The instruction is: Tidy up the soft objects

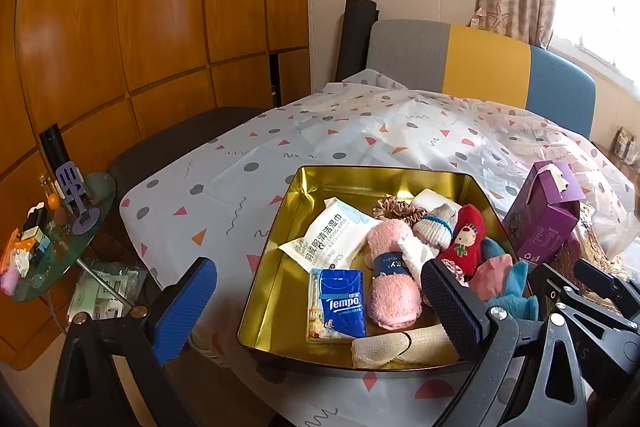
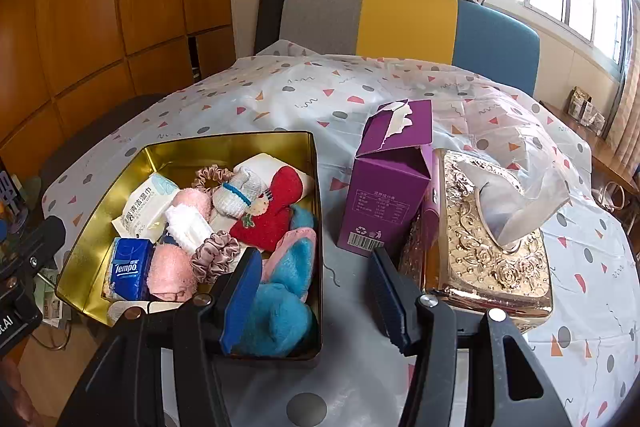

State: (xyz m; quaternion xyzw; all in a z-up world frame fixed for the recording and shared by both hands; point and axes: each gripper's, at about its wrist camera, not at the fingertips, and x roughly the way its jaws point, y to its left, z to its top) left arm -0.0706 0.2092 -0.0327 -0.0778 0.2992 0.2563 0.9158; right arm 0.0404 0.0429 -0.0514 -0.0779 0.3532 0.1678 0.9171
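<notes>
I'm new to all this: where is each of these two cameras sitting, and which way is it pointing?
Left wrist view: sits on the left tool, looking forward between its open blue fingers at the gold tin of soft things; the right tool's black frame shows at the lower right.
Right wrist view: sits on the right tool, fingers open, facing the gap between the tin and the purple carton, the gold tissue box beside it.
Shared: the tin, the Tempo pack, the carton, the patterned tablecloth.
</notes>
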